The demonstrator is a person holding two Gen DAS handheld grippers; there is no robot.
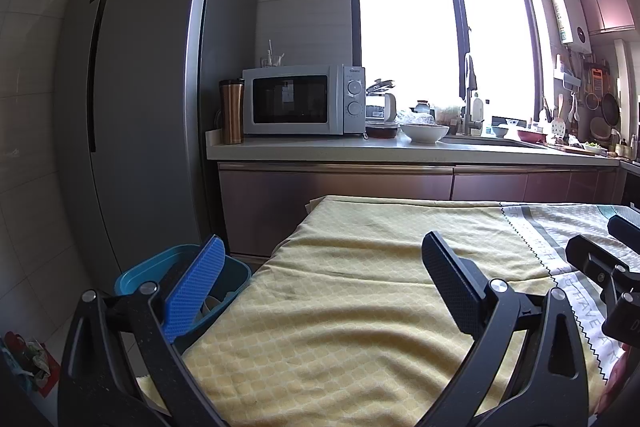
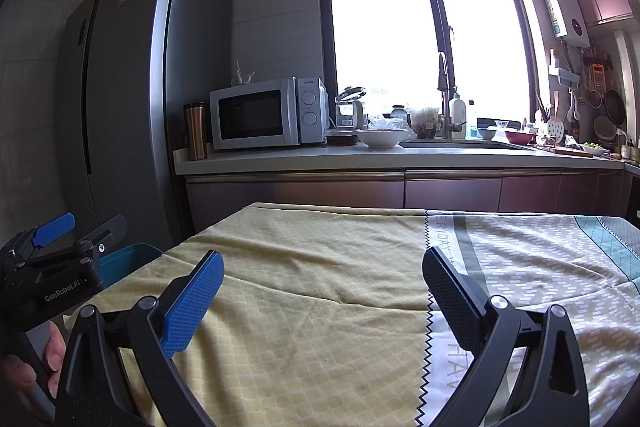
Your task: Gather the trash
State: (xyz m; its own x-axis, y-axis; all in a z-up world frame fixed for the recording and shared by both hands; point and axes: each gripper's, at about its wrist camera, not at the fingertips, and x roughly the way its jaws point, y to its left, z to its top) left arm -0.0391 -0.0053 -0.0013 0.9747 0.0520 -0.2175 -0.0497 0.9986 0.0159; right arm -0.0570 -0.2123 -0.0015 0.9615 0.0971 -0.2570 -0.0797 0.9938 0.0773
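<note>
Over the yellow tablecloth (image 1: pixel 340 315), both grippers idle: left gripper (image 1: pixel 320 279) with jaws spread wide, empty; right gripper (image 2: pixel 324 291) likewise agape, holding nothing. No trash visible on the cloth. Probably between pickups, or finished. Next: find any remaining scrap, else stop. Beside the table's left edge, low down, a blue bin (image 1: pixel 236 277); contents mostly hidden.

A bright, overexposed window (image 2: pixel 424 39) fills the far wall above the countertop (image 2: pixel 360 157). Left of the window stand a white microwave (image 2: pixel 266 113) and, further left, a tall grey refrigerator (image 2: pixel 132 87). Below it run mauve cabinets (image 2: pixel 400 193).
</note>
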